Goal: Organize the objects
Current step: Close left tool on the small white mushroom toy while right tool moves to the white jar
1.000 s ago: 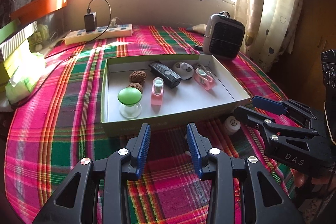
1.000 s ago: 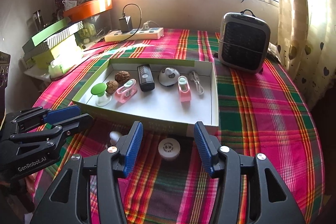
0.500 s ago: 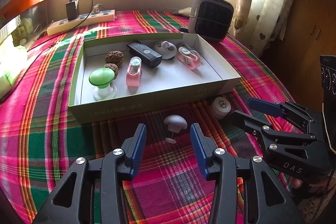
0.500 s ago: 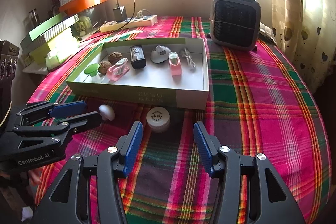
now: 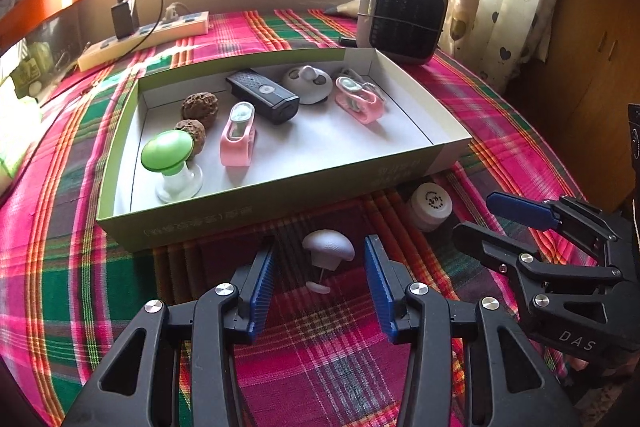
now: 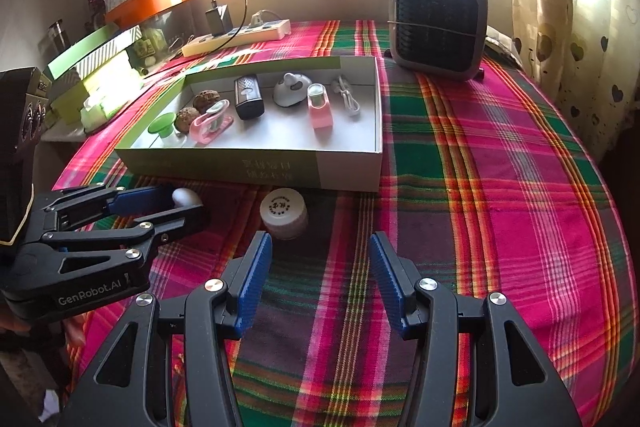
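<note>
The surface wears a woven plaid cloth (image 5: 500, 131), matt and a bit rumpled at the lower left of the frame. The tray (image 5: 280, 203) looks like plain cardboard, white paper inside, green printed outside. White mushroom-shaped thing (image 5: 329, 249) is smooth matt plastic, and so is the little round jar (image 6: 284, 213). The two walnuts (image 5: 200, 107) look rough and pitted. Each hand-held gripper (image 5: 318, 283) is satiny black plastic with ribbed blue pads (image 5: 264, 281) and shiny metal screws.
</note>
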